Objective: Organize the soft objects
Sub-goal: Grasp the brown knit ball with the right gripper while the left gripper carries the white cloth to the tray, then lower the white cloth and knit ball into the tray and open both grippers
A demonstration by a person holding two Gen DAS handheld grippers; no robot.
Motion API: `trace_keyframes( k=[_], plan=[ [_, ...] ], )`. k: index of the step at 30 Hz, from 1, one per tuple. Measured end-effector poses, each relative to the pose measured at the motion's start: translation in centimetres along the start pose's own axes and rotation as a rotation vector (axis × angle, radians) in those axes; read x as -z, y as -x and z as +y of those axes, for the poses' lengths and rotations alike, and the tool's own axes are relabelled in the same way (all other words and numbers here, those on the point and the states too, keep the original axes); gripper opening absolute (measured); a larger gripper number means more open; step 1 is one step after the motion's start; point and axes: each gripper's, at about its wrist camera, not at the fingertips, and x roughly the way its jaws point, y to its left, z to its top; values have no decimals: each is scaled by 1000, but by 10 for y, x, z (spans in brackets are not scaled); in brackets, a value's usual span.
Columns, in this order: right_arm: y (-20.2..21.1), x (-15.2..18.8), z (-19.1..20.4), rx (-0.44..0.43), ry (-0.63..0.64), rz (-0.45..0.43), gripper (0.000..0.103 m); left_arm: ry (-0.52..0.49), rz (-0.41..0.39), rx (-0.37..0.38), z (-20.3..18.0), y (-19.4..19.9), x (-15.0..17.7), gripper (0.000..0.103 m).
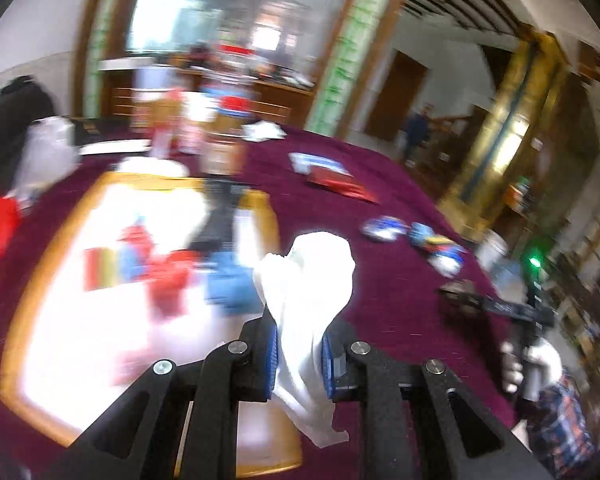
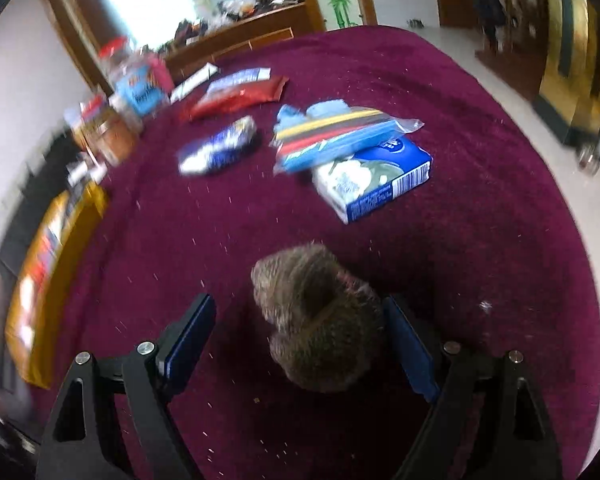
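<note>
A white cloth [image 1: 304, 280] is pinched between the blue pads of the left gripper [image 1: 300, 354], its jaws drawn narrow on the fabric, and it is carried above the maroon tablecloth [image 1: 396, 208] just beside the wooden-rimmed tray [image 1: 32, 256]. The right gripper [image 2: 300, 336] is held wide, with a brown furry soft object [image 2: 320, 320] lying between its jaws on the cloth; the right-hand pad seems to brush the fur, the left-hand pad stands clear, so nothing is judged to be gripped yet. In the tray several blurred red, blue and striped items can be made out, which suggests that part of the sorting is done. Beyond the furry object a blue tissue pack [image 2: 374, 180] is seen with a bagged striped cloth [image 2: 340, 132] resting on it, and near these a blue-and-white packet [image 2: 220, 150] and a red packet [image 2: 236, 98]; whether these still have to be moved cannot be told. Jars [image 2: 132, 80] are lined up at the far left edge of the tablecloth. Behind the table a wooden counter, a bright window and a tiled floor are visible, with a person standing far off
</note>
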Motion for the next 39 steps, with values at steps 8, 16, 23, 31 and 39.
trace_keyframes(
  k=[8,16,23,31,39],
  plan=[
    [2,7,3,148,65,-9,53,199,15,-210,103,20,20,17],
    [33,0,38,59,101,-54,53,242,97,-259,130,-3,25,17],
    [38,-6,127,-96,237,-41,53,258,102,-370,146,-21,9,53],
    [20,8,235,-262,405,49,54,345,0,-261,148,8,14,64],
    [-8,40,343,-525,534,248,54,379,-131,-204,148,58,25,69]
  ],
)
